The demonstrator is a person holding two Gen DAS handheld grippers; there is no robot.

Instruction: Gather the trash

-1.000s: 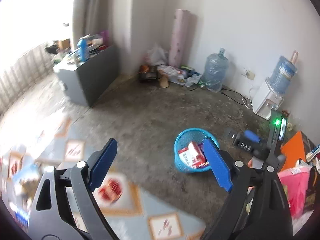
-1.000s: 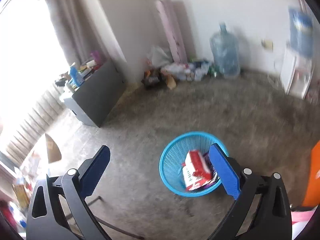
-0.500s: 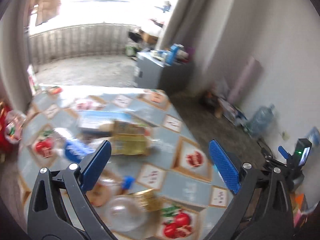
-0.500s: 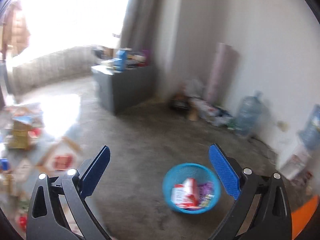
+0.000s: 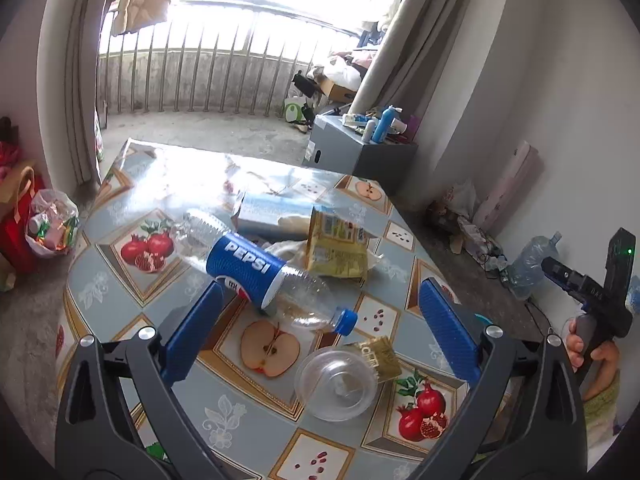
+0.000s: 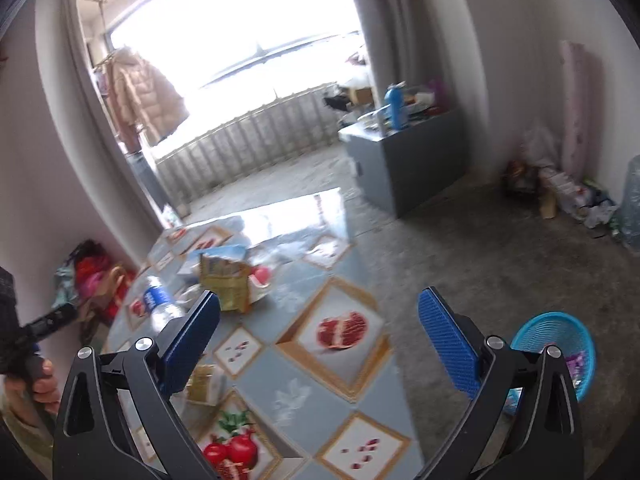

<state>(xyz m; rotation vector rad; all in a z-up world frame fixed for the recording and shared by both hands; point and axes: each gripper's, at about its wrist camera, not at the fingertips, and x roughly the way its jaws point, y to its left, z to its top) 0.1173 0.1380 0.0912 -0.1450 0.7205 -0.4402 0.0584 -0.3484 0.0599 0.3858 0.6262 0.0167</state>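
- Left gripper [image 5: 318,332]: lower centre of the left wrist view; fingers spread wide, holding nothing, poised over the litter on the worktop [image 5: 132,200].
- Right gripper [image 6: 318,338]: lower centre of the right wrist view; fingers likewise released and empty, over a bare patch of the patterned cloth.
- Clear plastic cup [image 5: 338,384]: lower centre, on its side, mouth toward the camera, touching a small gold wrapper [image 5: 382,356].
- Pepsi bottle [image 5: 260,270]: centre of frame, lying flat, empty, blue label, blue cap at lower right; it sits between the left fingers' line of sight.
- Yellow packet [image 5: 338,248]: just beyond the bottle, crumpled, leaning on white tissue.
- Pale blue box [image 5: 272,212]: behind the packet, flat.
- Blue basket [image 6: 554,348]: lower right of the right wrist view, on the floor beside the worktop, already holding some trash.
- Step in hand, by judgement: picking the next piece. The bottle looks nearest; lower the left fingers across its label and close.
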